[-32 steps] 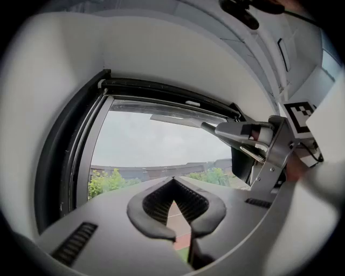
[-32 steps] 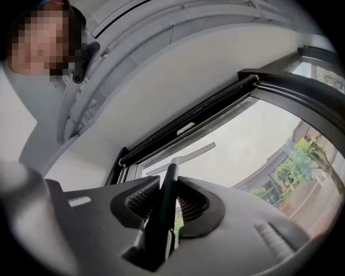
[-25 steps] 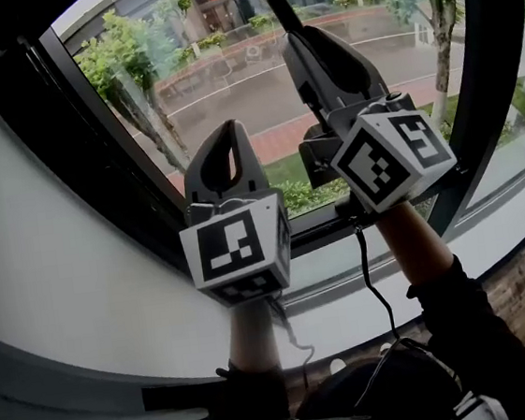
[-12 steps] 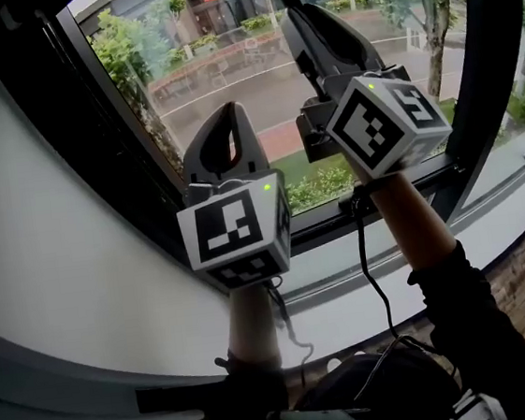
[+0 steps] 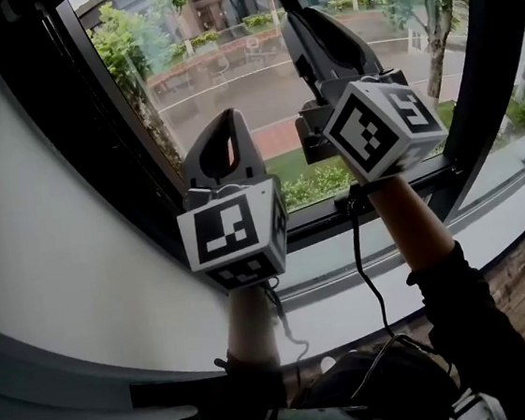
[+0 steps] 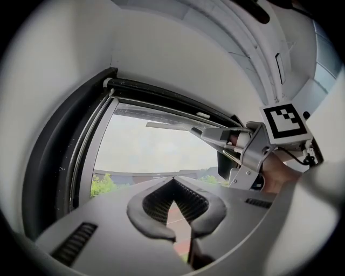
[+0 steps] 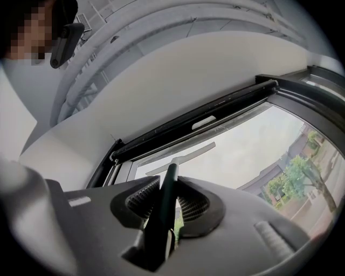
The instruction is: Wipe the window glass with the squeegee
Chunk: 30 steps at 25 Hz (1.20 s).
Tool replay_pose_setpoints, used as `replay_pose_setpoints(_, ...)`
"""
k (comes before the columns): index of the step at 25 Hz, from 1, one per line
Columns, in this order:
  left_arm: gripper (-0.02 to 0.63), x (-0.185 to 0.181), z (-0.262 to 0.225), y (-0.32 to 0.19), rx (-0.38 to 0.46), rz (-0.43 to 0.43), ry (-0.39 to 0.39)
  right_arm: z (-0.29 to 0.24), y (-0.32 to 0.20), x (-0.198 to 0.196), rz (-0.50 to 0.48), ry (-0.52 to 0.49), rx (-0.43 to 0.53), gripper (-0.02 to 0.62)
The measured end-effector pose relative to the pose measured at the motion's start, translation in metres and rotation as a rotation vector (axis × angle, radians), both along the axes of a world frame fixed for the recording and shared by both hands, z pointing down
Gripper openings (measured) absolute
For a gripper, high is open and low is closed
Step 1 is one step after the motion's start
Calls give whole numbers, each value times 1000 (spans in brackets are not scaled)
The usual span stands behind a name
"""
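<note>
There are two grippers, the left gripper (image 5: 230, 120) and the right gripper (image 5: 294, 20), and two marker cubes, the left cube (image 5: 236, 240) and the right cube (image 5: 385, 132). One squeegee (image 7: 166, 200) shows. Two glass panes, the big pane (image 5: 218, 68) and the side pane (image 5: 523, 80), flank one post (image 5: 486, 66).

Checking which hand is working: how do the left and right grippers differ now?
The left gripper is shut on nothing; the right gripper is shut on the squeegee handle. The left one sits lower, the right one reaches higher up the window glass. Both point at the glass.
</note>
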<state>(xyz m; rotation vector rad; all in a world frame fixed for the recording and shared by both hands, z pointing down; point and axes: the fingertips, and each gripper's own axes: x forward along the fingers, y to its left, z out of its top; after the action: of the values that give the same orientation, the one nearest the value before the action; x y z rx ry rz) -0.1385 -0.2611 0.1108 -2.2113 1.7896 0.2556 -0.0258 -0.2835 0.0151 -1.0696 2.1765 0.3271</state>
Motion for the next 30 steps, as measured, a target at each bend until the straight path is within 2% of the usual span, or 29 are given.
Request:
replay_pose_setpoints(8,2,-1,11,2,-18,-1,-11,19,4,3,6,6,-16,98)
replay_pose_setpoints(14,2,-6,17,7,-32,-28,35,37,6,3,13,12,-33,98)
replay_pose_setpoints(30,2,-1,55,-3,-67,7,16,83,9,5,9,25,-88,98)
